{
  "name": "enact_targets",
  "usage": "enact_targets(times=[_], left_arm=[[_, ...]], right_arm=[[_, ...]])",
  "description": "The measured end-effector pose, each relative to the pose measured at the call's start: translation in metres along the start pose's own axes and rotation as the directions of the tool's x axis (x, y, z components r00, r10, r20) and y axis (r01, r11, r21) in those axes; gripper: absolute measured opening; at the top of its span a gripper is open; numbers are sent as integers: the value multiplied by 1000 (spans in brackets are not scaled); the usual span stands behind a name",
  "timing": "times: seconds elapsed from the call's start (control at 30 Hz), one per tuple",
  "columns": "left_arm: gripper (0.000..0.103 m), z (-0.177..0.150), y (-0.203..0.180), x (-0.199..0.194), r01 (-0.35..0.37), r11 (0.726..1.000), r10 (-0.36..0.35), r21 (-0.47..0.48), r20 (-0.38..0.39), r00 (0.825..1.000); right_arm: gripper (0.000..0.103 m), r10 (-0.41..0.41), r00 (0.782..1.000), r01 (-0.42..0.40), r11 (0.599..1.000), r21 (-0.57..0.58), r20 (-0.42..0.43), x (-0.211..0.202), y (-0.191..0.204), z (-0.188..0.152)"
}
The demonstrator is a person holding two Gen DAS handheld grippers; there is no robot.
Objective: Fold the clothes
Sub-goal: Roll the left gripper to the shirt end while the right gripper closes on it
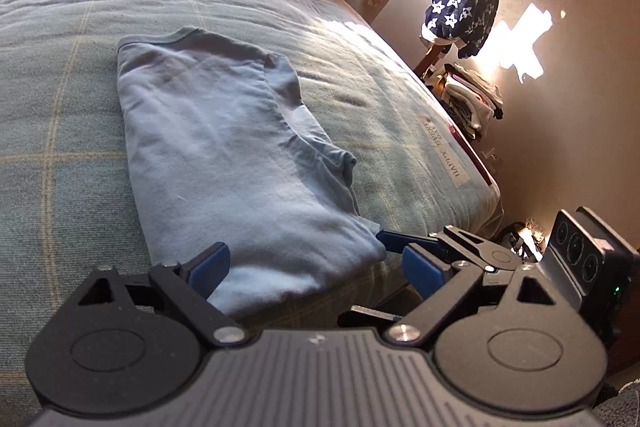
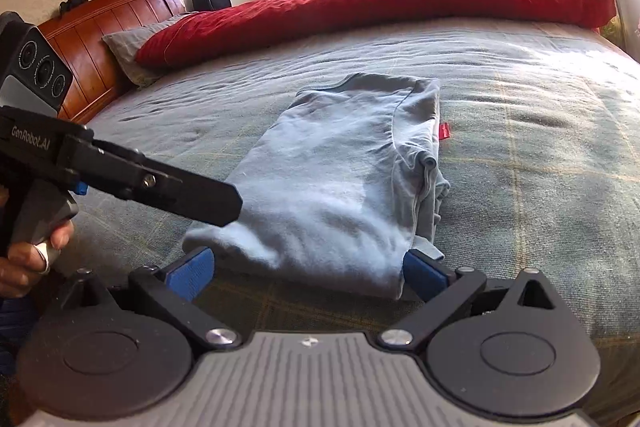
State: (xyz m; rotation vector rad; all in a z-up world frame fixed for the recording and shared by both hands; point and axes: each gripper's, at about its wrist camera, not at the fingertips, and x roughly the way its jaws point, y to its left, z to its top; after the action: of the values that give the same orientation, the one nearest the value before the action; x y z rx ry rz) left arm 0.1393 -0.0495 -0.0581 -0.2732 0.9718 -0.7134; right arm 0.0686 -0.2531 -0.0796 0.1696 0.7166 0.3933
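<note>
Item: light blue shirt [image 1: 224,155], lying on the checked bedspread [image 1: 60,131] near the bed's near edge. Condition: already folded lengthwise into a narrow panel, sleeves tucked in along one long side, collar at the far end, hem end nearest me. A small red tag [image 2: 443,130] shows beside its far corner.

Item: my left gripper [image 1: 316,269]. Jaws spread wide, holding nothing. It sits low at the hem end, one blue pad [image 1: 210,267] touching or just over the cloth, the other off the corner. Seen from the right wrist, it reaches in from the side, slanting down toward the hem corner, gripped by my hand [image 2: 28,255] at the handle.

Item: my right gripper [image 2: 310,273]. Jaws likewise spread, empty, straddling the hem end, level with the bed and pointing along the shirt toward the collar.

Step in hand, as I judge it: the lengthwise folds look finished; both tools are set at the hem for the crosswise fold.

Next move calls for: each gripper closing on its own hem corner, catching all layers, then lifting together and carrying the hem toward the collar, evenly, so the tucked sleeves do not slide out.

Also present: red duvet [image 2: 380,3] bunched along the far side; wooden headboard [image 2: 108,27].
</note>
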Motion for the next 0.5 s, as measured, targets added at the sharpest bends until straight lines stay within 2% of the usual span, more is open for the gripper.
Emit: enact_targets(times=[0.13,0.3,0.4,0.47,0.5], left_arm=[[93,1,4,-6,31,999,-29,-41,36,999],[93,-8,20,13,24,993,-26,-114,-21,999],[93,-10,27,14,45,987,-47,-151,-8,999],[93,-9,27,11,53,986,-53,-156,5,999],[93,-8,26,11,49,987,-49,-151,5,999]], right_arm=[[102,39,999,-39,999,-9,9,-1,4,3],[102,25,999,-24,1000,-15,33,-6,6,4],[102,22,999,-22,1000,1,47,-11,1,4],[94,24,998,-25,1000,6,61,-15,-2,3],[84,18,998,-18,1000,5,55,-15,-2,3]])
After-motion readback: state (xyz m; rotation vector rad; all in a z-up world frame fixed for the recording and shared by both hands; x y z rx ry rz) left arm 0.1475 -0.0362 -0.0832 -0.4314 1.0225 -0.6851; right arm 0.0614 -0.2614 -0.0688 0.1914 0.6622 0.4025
